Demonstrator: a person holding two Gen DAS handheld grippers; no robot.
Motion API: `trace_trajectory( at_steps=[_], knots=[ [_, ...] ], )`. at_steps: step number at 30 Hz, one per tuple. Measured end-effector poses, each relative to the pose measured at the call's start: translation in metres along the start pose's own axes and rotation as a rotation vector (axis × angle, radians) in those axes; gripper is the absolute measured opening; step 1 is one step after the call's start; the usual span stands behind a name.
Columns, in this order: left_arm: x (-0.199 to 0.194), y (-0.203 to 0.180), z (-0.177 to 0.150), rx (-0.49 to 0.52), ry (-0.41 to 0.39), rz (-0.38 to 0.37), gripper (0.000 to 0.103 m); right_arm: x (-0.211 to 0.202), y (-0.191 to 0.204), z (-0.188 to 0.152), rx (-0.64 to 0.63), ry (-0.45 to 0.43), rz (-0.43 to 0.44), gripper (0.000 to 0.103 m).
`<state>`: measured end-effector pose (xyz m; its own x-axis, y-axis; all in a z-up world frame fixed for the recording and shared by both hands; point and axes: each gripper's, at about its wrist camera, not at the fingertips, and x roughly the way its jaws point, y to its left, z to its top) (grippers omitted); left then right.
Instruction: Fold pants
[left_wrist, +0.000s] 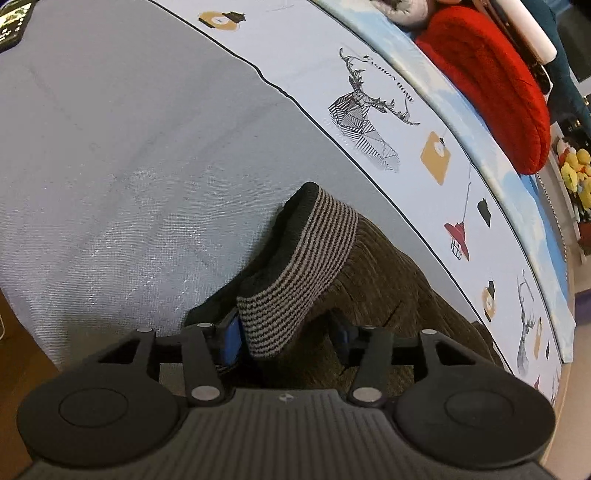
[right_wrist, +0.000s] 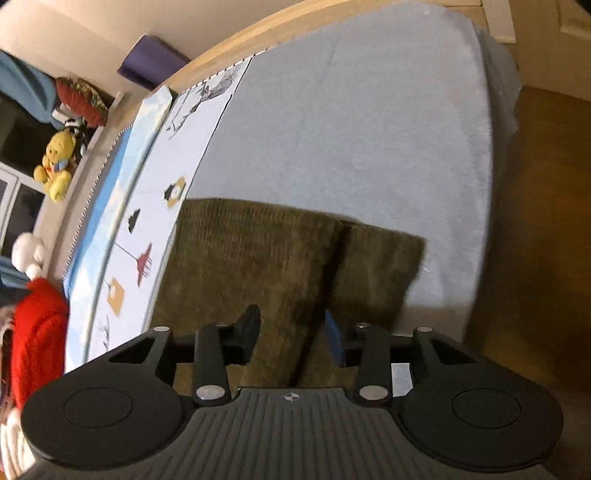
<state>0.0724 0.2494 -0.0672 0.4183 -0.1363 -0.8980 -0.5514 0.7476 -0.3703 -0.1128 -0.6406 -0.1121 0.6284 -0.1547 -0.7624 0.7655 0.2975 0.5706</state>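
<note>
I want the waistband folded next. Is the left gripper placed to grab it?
Probably yes. The striped waistband stands right between the open fingers of the left gripper, with nothing over it; the pants lie on the bed.

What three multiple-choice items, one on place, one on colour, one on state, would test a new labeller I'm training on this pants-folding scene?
1. The pants lie:
A. on the grey bed cover
B. on the wooden floor
C. on the red knit garment

2. The striped waistband is:
A. red and white
B. grey-tan and black
C. blue and yellow

3. The left gripper has its jaws:
A. apart, around the waistband
B. shut, far from the pants
C. out of view

Key: 1 A, brown fabric rests on the grey cover. 2 B, thin alternating stripes show in the left wrist view. 3 A, a blue pad sits each side of the band, with a gap on the right.
</note>
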Motion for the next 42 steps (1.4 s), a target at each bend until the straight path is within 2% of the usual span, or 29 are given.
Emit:
trace_trajectory(
  at_steps=[4,6,7,8,9,11,14,16,17,19,21,23,24,25,27,29,31,34,37,39,40,41,42],
  knots=[
    [0.007,-0.003,0.001,0.021,0.002,0.023,0.054,0.019,0.005,0.007,-0.009,-0.001,-0.048,0.045],
    [0.008,-0.003,0.001,0.031,0.002,0.034,0.052,0.022,0.005,0.009,-0.002,-0.004,-0.069,0.041],
    [0.01,-0.004,0.001,0.041,0.001,0.039,0.05,0.024,0.008,0.011,-0.006,-0.008,-0.08,0.037],
    [0.01,-0.006,0.001,0.058,-0.003,0.046,0.041,0.023,0.014,0.012,-0.039,-0.023,-0.093,0.016],
    [0.009,-0.009,0.0,0.082,-0.015,0.057,0.033,0.019,0.02,0.013,-0.08,-0.047,-0.101,0.003],
    [0.005,-0.012,0.0,0.1,-0.045,0.047,0.025,0.005,0.032,0.014,-0.143,-0.119,-0.06,0.003],
    [-0.012,-0.011,-0.001,0.097,-0.108,-0.022,0.022,-0.042,0.054,0.005,-0.201,-0.299,0.093,0.002],
    [-0.027,-0.002,-0.004,0.07,-0.142,-0.087,0.022,-0.068,0.058,-0.001,-0.235,-0.375,0.111,0.002],
    [-0.035,0.004,-0.005,0.047,-0.151,-0.119,0.022,-0.072,0.054,-0.002,-0.223,-0.381,0.088,0.002],
    [-0.042,0.012,-0.007,0.028,-0.14,-0.142,0.022,-0.061,0.039,0.001,-0.206,-0.308,-0.066,0.002],
    [-0.029,0.016,-0.005,0.061,-0.073,-0.07,0.023,-0.035,0.018,0.006,-0.183,-0.165,-0.206,0.003],
    [-0.009,0.024,-0.002,0.055,0.025,-0.003,0.024,-0.014,0.001,0.008,-0.157,-0.048,-0.282,0.003],
    [-0.002,0.031,0.0,0.037,0.064,0.004,0.024,-0.013,-0.003,0.008,-0.154,-0.038,-0.288,0.003],
    [-0.002,0.033,0.002,0.029,0.071,-0.007,0.024,-0.014,-0.003,0.009,-0.156,-0.046,-0.284,0.004],
    [-0.006,0.033,0.003,0.028,0.065,-0.014,0.032,-0.016,0.004,0.008,-0.181,-0.06,-0.291,0.005],
    [-0.01,0.028,0.002,0.039,0.041,0.012,0.035,-0.023,0.008,0.003,-0.187,-0.083,-0.298,0.006],
    [-0.02,0.023,0.0,0.067,-0.023,0.037,0.038,-0.029,0.019,0.001,-0.188,-0.123,-0.307,0.014],
    [-0.044,0.005,-0.004,0.181,-0.192,0.072,0.038,-0.046,0.033,-0.002,-0.237,-0.221,-0.306,0.025],
    [-0.056,-0.019,-0.016,0.346,-0.269,0.002,0.038,-0.05,0.049,-0.007,-0.347,-0.262,-0.243,0.029],
    [-0.055,-0.033,-0.024,0.426,-0.258,-0.035,0.038,-0.046,0.058,-0.012,-0.409,-0.243,-0.171,0.032],
    [-0.051,-0.04,-0.027,0.463,-0.234,-0.051,0.038,-0.041,0.059,-0.013,-0.418,-0.201,-0.131,0.034],
    [-0.046,-0.045,-0.03,0.488,-0.204,-0.055,0.039,-0.028,0.057,-0.014,-0.414,-0.12,-0.109,0.04],
    [-0.036,-0.049,-0.033,0.511,-0.156,-0.04,0.041,-0.015,0.052,-0.016,-0.403,-0.02,-0.125,0.045]
  ],
)
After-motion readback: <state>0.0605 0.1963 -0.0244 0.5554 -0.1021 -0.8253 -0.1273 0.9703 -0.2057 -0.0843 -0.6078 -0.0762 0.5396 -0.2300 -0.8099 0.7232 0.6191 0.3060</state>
